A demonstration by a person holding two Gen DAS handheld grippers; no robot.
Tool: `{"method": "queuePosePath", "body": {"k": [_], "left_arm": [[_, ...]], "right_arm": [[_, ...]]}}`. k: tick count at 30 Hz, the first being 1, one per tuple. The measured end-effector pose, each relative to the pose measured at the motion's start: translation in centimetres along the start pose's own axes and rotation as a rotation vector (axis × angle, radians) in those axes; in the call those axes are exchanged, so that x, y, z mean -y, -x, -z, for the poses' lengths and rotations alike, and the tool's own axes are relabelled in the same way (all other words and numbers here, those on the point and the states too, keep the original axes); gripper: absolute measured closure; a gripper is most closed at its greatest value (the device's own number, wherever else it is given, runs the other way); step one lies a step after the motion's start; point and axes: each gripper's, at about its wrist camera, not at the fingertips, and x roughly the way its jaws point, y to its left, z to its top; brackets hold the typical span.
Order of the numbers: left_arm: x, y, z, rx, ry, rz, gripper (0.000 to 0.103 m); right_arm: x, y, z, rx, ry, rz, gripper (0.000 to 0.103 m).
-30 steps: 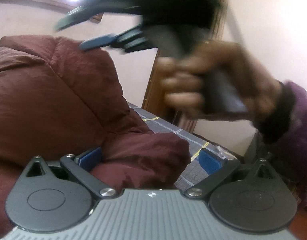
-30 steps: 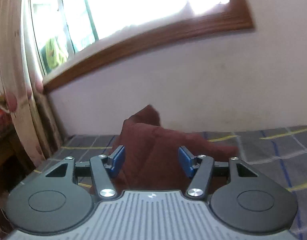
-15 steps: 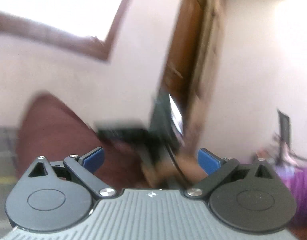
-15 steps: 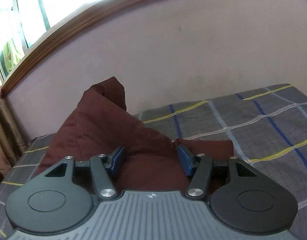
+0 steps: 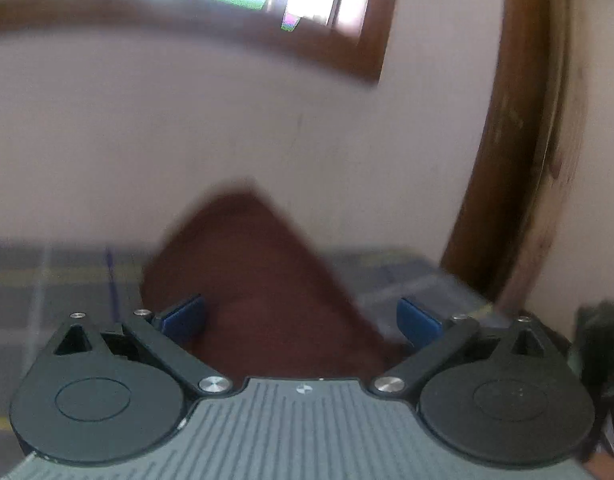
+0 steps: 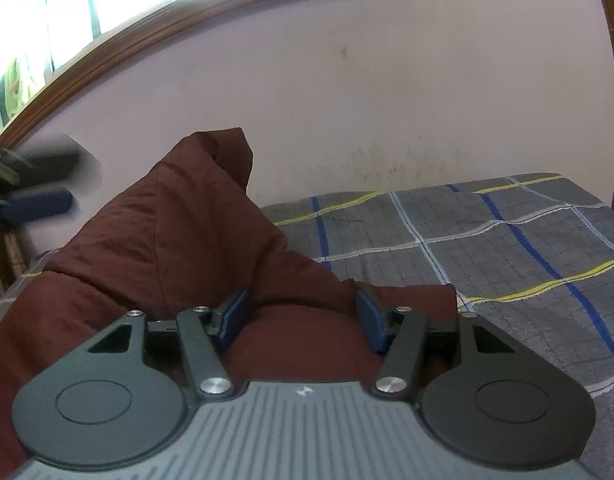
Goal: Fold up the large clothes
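A large maroon quilted garment (image 6: 155, 232) lies heaped on a grey plaid bedsheet (image 6: 487, 240). In the right wrist view my right gripper (image 6: 301, 322) is open, its blue pads on either side of a fold of the garment, close above it. In the left wrist view, which is blurred, my left gripper (image 5: 301, 320) is open wide with the garment (image 5: 251, 272) rising as a peak ahead between the fingers. The left gripper also shows as a dark blur at the far left of the right wrist view (image 6: 31, 188).
A pale wall (image 6: 387, 100) backs the bed, with a wooden window frame (image 6: 187, 16) above it. A brown wooden door frame (image 5: 507, 160) stands at the right. The bedsheet stretches to the right of the garment.
The left gripper has swung quickly, its view turning from the right hand and door toward the wall and the garment's peak. The right gripper has turned right and lowered onto the garment.
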Motion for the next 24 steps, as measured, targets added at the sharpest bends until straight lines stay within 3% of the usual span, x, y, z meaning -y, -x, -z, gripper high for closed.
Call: {"method": "queuePosePath", "body": {"k": [2, 6, 17, 24], "left_arm": [[0.0, -0.3, 1.6, 0.034, -0.016, -0.056, 0.002], [-0.5, -0.6, 2.7, 0.07, 0.054, -0.063, 0.0], [0.8, -4.6, 1.0, -0.025, 0.027, -0.176, 0.0], [0.6, -5.6, 1.0, -0.061, 0.027, -0.191, 0.0]], "right_arm": [[-0.5, 0.2, 0.3, 0.014, 0.029, 0.016, 0.045], [-0.1, -0.3, 0.3, 0.004, 0.017, 0.01, 0.042], [0.9, -2.4, -0.3, -0.093, 0.0, 0.017, 0.037], [1.1, -2.7, -0.6, -0.131, -0.024, 0.011, 0.035]]}}
